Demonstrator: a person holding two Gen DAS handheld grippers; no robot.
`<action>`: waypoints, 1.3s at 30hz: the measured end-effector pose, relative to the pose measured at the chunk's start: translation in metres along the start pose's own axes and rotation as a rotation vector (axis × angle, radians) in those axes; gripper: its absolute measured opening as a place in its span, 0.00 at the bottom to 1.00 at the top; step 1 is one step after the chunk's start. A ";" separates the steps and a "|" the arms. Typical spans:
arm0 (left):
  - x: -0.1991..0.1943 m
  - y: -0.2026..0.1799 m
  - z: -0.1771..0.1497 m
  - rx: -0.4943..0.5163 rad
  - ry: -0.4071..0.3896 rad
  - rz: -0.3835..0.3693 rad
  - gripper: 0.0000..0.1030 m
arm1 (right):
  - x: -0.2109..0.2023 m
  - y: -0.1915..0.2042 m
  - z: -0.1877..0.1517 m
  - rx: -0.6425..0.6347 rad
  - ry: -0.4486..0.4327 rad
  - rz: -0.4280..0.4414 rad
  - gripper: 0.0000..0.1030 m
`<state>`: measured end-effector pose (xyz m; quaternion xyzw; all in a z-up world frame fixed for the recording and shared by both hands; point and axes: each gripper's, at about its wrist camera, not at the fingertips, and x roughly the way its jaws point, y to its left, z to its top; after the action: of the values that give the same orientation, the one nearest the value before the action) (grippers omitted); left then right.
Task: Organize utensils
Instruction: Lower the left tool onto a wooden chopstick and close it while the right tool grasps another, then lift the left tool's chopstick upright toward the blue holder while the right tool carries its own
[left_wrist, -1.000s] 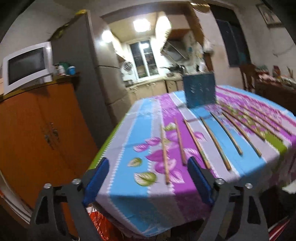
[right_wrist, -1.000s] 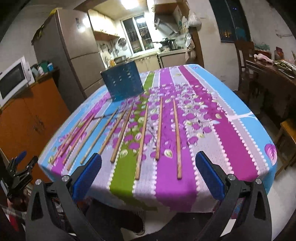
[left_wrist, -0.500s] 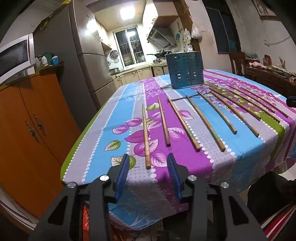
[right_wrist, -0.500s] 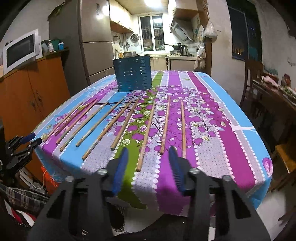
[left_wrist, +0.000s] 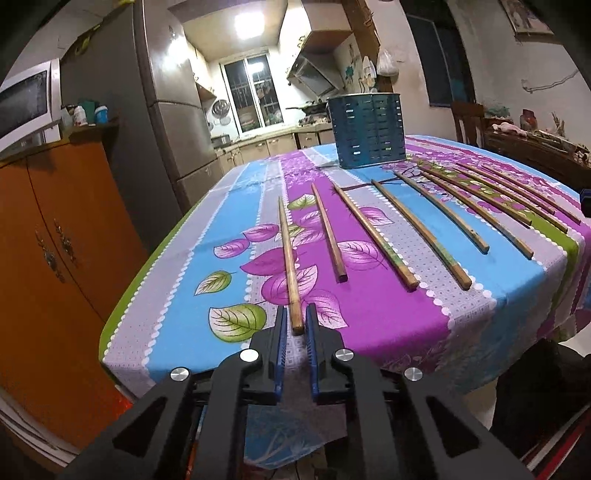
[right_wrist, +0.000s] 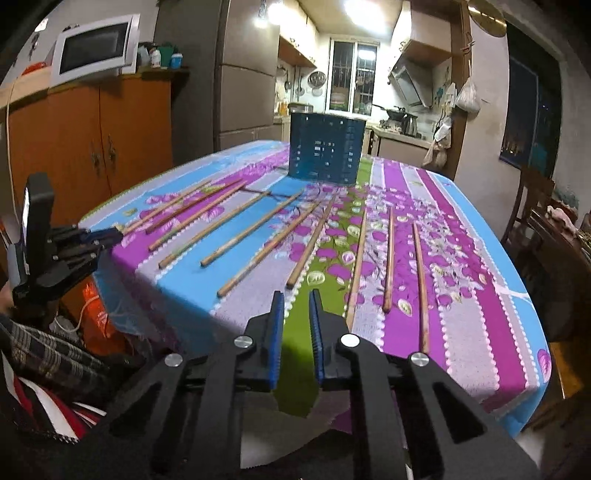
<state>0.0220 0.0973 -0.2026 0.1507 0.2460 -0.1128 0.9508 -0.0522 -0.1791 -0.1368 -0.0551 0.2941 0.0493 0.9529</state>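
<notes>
- left claw (left_wrist: 295, 314) nearly closed around the near end of the leftmost chopstick (left_wrist: 288, 258) on the surface (left_wrist: 177, 295)
- right claw (right_wrist: 296, 301) closing, narrow, nothing between; chopsticks lie before the blue holder (right_wrist: 325, 151)

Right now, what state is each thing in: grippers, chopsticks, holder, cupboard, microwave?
Left gripper: shut on the left chopstick, at its near end.
Right gripper: closing, nothing between its jaws.
Left chopstick: flat on the table, gripped.
Other chopsticks: flat on the table, loose.
Holder: upright; contents hidden.
Cupboard: doors shut.
Microwave: door shut.
</notes>
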 end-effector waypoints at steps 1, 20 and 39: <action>0.000 0.000 -0.001 -0.005 -0.007 -0.002 0.12 | 0.001 0.001 -0.002 -0.003 0.006 -0.010 0.12; -0.001 0.001 -0.006 -0.024 -0.042 0.011 0.12 | 0.041 -0.018 -0.023 0.056 0.016 -0.164 0.12; -0.004 0.005 -0.007 -0.041 -0.064 -0.020 0.07 | 0.030 -0.022 -0.028 0.161 -0.033 -0.132 0.05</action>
<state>0.0168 0.1048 -0.2055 0.1253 0.2192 -0.1221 0.9599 -0.0405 -0.2027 -0.1751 0.0030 0.2772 -0.0365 0.9601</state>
